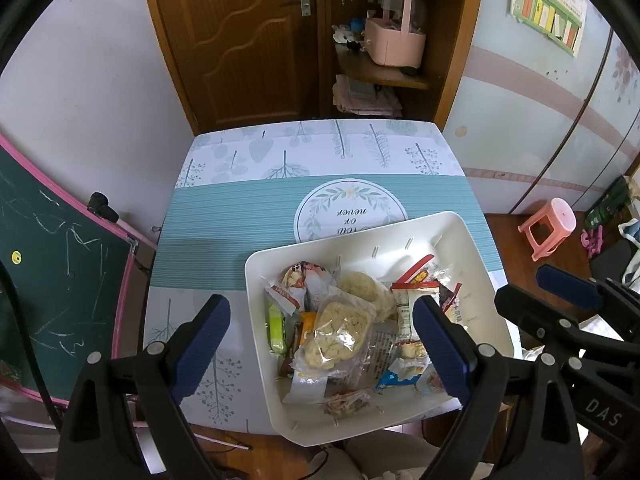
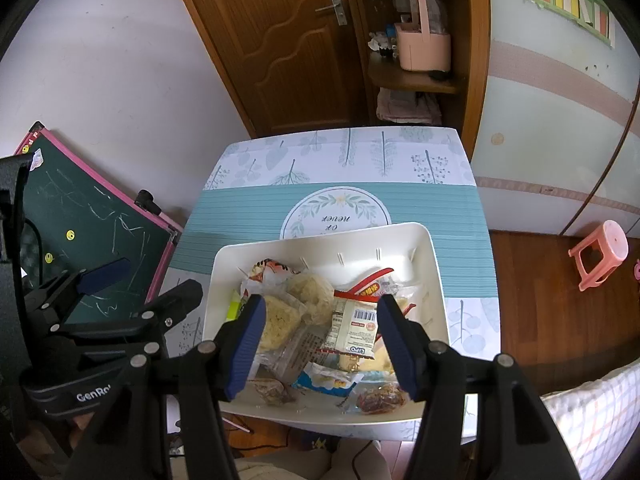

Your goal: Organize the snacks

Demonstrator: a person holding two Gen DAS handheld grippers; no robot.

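A white plastic tray (image 1: 472, 240) (image 2: 320, 246) sits at the near edge of the table, full of wrapped snacks. Clear packs of pale rice cakes (image 1: 340, 332) (image 2: 280, 320) lie in its middle, with a white LIPO packet (image 2: 354, 330) and a blue-and-white packet (image 1: 402, 374) (image 2: 326, 380) beside them. My left gripper (image 1: 322, 346) is open and empty, above the tray's near left part. My right gripper (image 2: 322, 346) is open and empty, above the tray's middle. Each gripper shows at the edge of the other's view.
The table (image 1: 240, 208) wears a teal and white leaf-print cloth. A green chalkboard (image 1: 52, 280) leans at the left. A wooden door and a shelf with a pink basket (image 1: 394, 40) stand behind. A pink stool (image 1: 550, 226) is on the floor at the right.
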